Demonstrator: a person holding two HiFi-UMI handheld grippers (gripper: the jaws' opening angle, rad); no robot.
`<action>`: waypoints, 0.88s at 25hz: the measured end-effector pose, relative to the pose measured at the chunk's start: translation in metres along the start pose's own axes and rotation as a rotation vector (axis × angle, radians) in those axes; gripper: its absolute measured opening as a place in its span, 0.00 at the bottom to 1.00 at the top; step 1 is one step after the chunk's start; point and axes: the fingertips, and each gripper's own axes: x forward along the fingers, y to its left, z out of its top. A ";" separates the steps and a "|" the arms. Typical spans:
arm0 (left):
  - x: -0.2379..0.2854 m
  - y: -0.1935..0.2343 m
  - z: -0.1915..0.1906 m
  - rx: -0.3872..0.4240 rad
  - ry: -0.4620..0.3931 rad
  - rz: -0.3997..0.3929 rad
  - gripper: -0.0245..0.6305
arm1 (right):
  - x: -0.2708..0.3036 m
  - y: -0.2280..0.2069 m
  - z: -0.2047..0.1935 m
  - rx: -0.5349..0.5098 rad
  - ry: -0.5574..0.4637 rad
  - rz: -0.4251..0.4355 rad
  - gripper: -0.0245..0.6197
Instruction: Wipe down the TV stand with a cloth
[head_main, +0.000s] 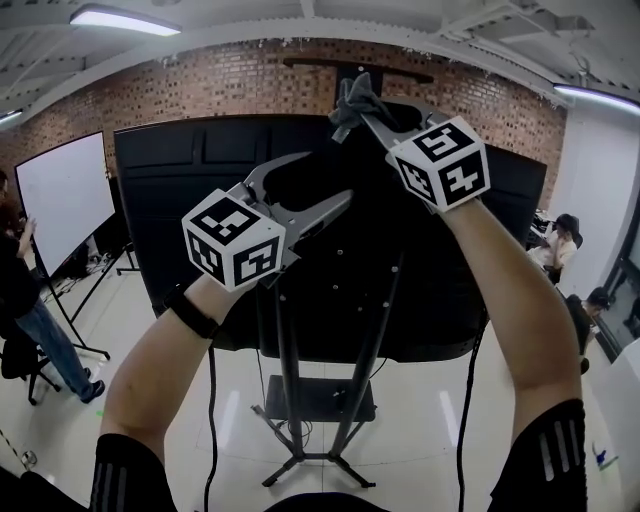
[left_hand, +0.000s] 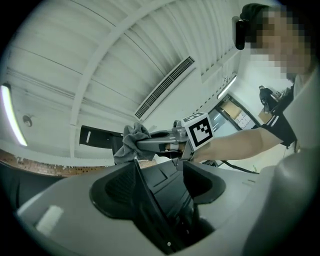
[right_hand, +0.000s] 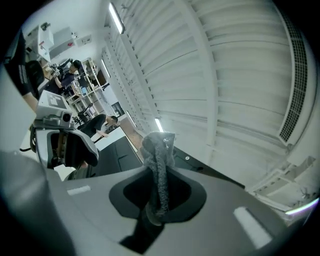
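Note:
The back of a large black TV on a black wheeled stand fills the middle of the head view. My right gripper is raised at the TV's top edge, shut on a grey cloth. That cloth hangs bunched between the jaws in the right gripper view. My left gripper is held lower and to the left against the TV's back, its jaws apart with only black panel between them. The left gripper view looks up past its own jaws at the right gripper and the cloth.
A whiteboard on a rolling frame stands at the left, with a person beside it. Two people sit at the right. A cable hangs from the TV to the pale floor. A brick wall lies behind.

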 end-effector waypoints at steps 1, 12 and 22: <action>0.002 0.004 -0.001 0.000 0.001 0.008 0.53 | 0.004 -0.004 0.002 -0.016 0.006 -0.011 0.10; 0.006 0.027 -0.010 -0.019 0.014 0.042 0.52 | 0.039 -0.021 -0.009 -0.172 0.134 -0.065 0.10; -0.004 0.021 -0.042 -0.069 0.028 0.041 0.52 | 0.030 0.026 -0.047 -0.287 0.190 0.001 0.09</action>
